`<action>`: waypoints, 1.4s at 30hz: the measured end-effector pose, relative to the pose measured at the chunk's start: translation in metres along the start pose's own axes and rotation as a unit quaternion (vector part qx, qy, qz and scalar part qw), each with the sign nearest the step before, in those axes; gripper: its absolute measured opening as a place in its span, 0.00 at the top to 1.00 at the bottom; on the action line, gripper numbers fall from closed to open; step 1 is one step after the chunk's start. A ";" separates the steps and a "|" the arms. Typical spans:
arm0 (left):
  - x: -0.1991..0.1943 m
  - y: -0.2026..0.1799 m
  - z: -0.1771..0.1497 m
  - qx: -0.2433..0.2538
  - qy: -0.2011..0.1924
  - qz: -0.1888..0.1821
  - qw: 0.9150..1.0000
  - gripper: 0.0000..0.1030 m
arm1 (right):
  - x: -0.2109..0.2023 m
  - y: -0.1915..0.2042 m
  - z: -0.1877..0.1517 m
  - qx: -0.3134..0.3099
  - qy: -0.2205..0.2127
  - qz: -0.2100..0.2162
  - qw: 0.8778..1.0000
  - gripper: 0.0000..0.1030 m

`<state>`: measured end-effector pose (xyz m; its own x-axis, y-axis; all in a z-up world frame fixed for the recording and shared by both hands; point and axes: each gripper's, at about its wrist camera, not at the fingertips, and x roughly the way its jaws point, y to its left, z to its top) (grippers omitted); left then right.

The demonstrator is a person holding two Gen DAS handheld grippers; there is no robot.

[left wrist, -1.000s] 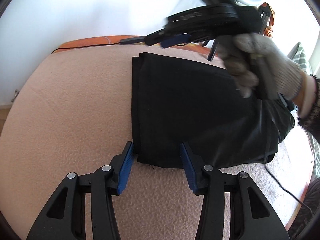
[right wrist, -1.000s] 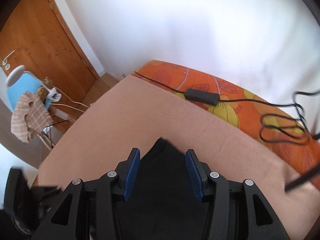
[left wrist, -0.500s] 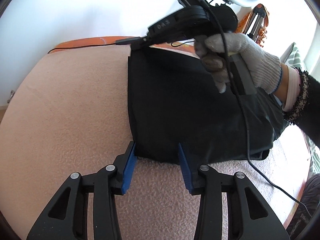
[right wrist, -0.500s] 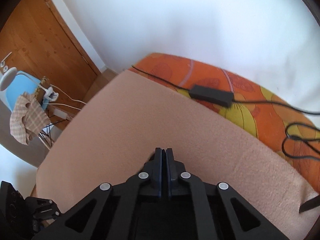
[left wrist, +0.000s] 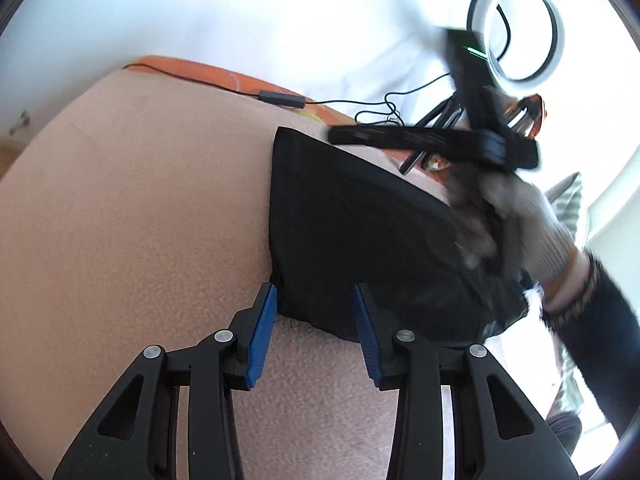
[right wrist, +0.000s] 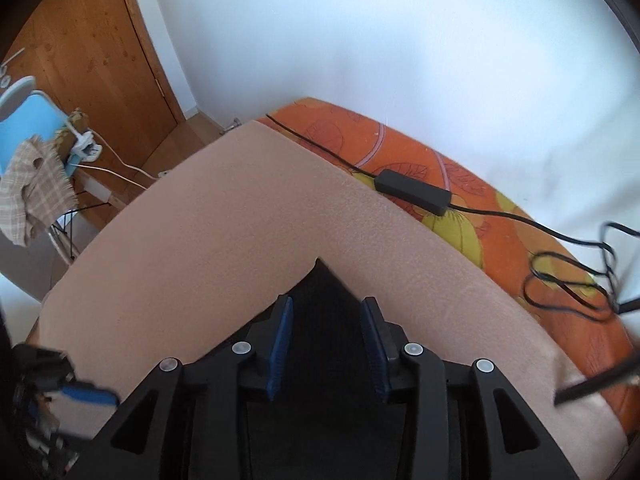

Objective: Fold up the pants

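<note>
One pair of black pants (left wrist: 360, 232), folded into a flat block, lies on a peach blanket (left wrist: 132, 208) spread over a bed with an orange patterned cover (right wrist: 460, 184). There are two tools, each with two blue-padded fingers.

The left tool (left wrist: 314, 330) sits at the near edge of the pants. Its jaws stand apart with that near edge lying between them; the pads do not press on the cloth, so it grips nothing.

In the right wrist view, the right tool (right wrist: 326, 340) hangs over the far corner of the pants (right wrist: 324, 292), which shows as a dark point between its fingers. Its jaws are opening, and the cloth appears to lie below them rather than pinched, though the dark fabric makes this hard to judge.

From the left wrist view, a person's gloved hand (left wrist: 516, 216), blurred, holds the right tool above the far right part of the pants.

One black power adapter (right wrist: 414, 192) with its cable rests on the orange cover. One ring light (left wrist: 520, 28) stands beyond the bed.
</note>
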<state>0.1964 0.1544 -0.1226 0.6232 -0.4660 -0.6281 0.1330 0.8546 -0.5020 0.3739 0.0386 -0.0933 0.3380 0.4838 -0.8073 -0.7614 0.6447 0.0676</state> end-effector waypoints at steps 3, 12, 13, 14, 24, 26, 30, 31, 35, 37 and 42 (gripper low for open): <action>0.002 -0.001 -0.003 -0.038 0.004 -0.011 0.999 0.57 | -0.036 0.005 -0.029 0.011 -0.014 -0.004 1.000 0.56; 0.014 0.009 -0.018 -0.189 0.019 -0.047 0.981 0.56 | -0.117 0.001 -0.159 0.129 -0.023 0.021 0.991 0.49; 0.015 0.011 -0.018 -0.202 0.015 -0.042 0.978 0.56 | -0.123 -0.003 -0.169 0.144 -0.027 0.027 0.989 0.49; 0.017 0.012 -0.019 -0.215 0.011 -0.037 0.976 0.56 | -0.130 -0.006 -0.180 0.163 -0.032 0.031 0.986 0.49; 0.038 0.015 -0.014 -0.267 -0.045 -0.041 0.962 0.55 | -0.188 -0.023 -0.223 0.244 -0.097 0.060 0.963 0.46; 0.045 0.013 -0.013 -0.267 -0.060 -0.047 0.961 0.55 | -0.192 -0.021 -0.222 0.238 -0.103 0.057 0.964 0.46; 0.056 0.005 -0.004 -0.237 -0.074 -0.033 0.968 0.62 | -0.191 -0.016 -0.223 0.230 -0.098 0.053 0.967 0.46; 0.058 0.005 -0.002 -0.232 -0.075 -0.031 0.969 0.67 | -0.190 -0.016 -0.224 0.231 -0.094 0.055 0.967 0.46; 0.064 0.009 -0.002 -0.227 -0.080 -0.022 0.970 0.93 | -0.182 -0.019 -0.218 0.228 -0.081 0.052 0.969 0.46; 0.062 0.002 0.001 -0.198 -0.084 -0.020 0.976 0.94 | -0.179 -0.023 -0.212 0.233 -0.079 0.055 0.968 0.39; 0.057 -0.025 0.005 -0.112 -0.091 0.007 0.989 0.94 | -0.159 -0.036 -0.162 0.219 -0.054 0.065 0.972 0.22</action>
<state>0.2327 0.1076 -0.1431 0.7546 -0.3889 -0.5285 -0.0380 0.7782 -0.6269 0.2579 -0.1581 -0.0623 0.3290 0.6225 -0.7101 -0.5004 0.7527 0.4279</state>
